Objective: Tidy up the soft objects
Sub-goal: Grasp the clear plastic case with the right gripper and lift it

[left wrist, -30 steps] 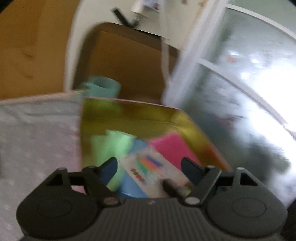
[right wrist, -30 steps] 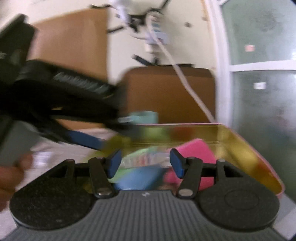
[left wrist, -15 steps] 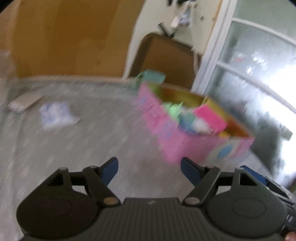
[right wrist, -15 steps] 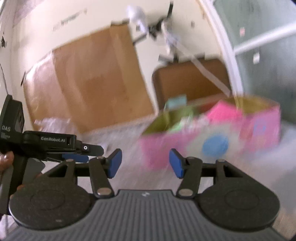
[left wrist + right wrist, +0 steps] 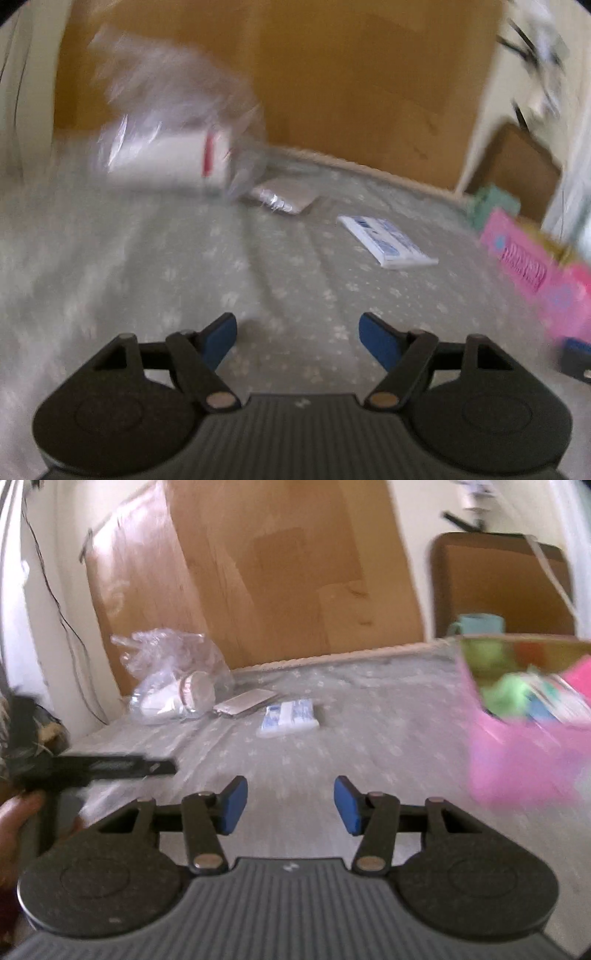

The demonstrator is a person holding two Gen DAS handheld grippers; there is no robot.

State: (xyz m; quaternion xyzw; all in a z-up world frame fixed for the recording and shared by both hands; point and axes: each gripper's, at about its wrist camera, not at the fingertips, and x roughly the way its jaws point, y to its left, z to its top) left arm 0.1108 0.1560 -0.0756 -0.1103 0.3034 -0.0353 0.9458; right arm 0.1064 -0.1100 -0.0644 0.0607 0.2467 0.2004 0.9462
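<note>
A white and blue soft packet (image 5: pixel 388 240) lies on the grey patterned bed sheet (image 5: pixel 277 280); it also shows in the right wrist view (image 5: pixel 289 718). A silvery flat packet (image 5: pixel 282 195) lies behind it, also in the right wrist view (image 5: pixel 245 703). A pink box (image 5: pixel 524 746) with green, blue and pink soft items stands at the right; its side shows in the left wrist view (image 5: pixel 535 273). My left gripper (image 5: pixel 298 341) is open and empty over the sheet. My right gripper (image 5: pixel 287 805) is open and empty, left of the box.
A clear plastic bag with white cups (image 5: pixel 177 686) lies at the back left; it is blurred in the left wrist view (image 5: pixel 173 140). Cardboard (image 5: pixel 251 572) leans on the wall. A teal mug (image 5: pixel 478 624) stands behind the box. The left gripper shows at the left (image 5: pixel 92 766).
Both grippers have pulled back from over the pink box and swung left. The view now takes in the sheet with the two packets and the plastic bag.
</note>
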